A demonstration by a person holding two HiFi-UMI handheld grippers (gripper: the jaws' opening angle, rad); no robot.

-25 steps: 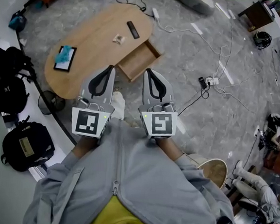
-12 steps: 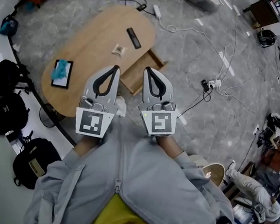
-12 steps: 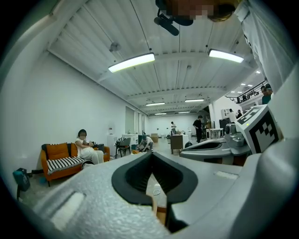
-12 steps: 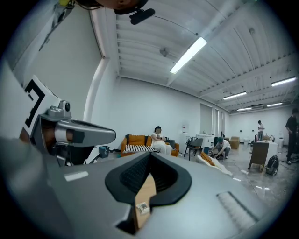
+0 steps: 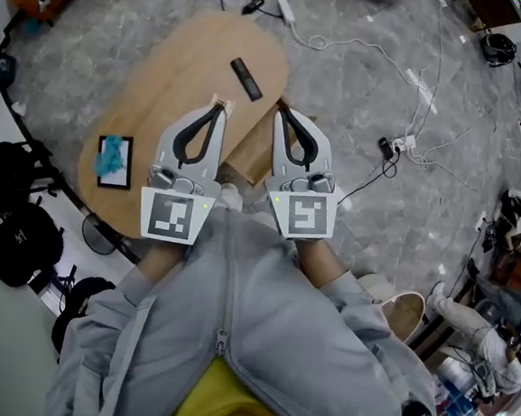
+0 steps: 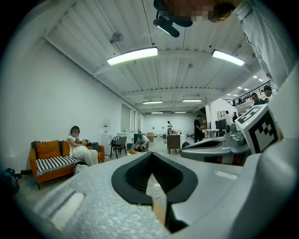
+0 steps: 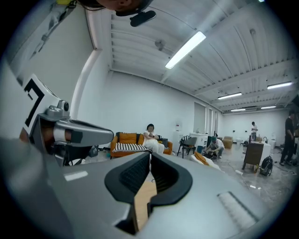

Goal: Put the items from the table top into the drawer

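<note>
Black remote (image 5: 246, 78) and blue cloth (image 5: 111, 151) lie on the oval tabletop (image 5: 173, 68); the drawer (image 5: 247, 156) stands open.
The cloth sits on a dark tray (image 5: 116, 177) near the left edge, well apart from the remote. The left gripper (image 5: 222, 106) and right gripper (image 5: 280, 109) flank the drawer, both pairs of jaws closed tip to tip on nothing.

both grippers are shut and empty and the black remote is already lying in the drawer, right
Not quite. The black remote lies on the table top, not in the drawer; the head view shows it. The left gripper and right gripper are indeed shut and empty.
</note>
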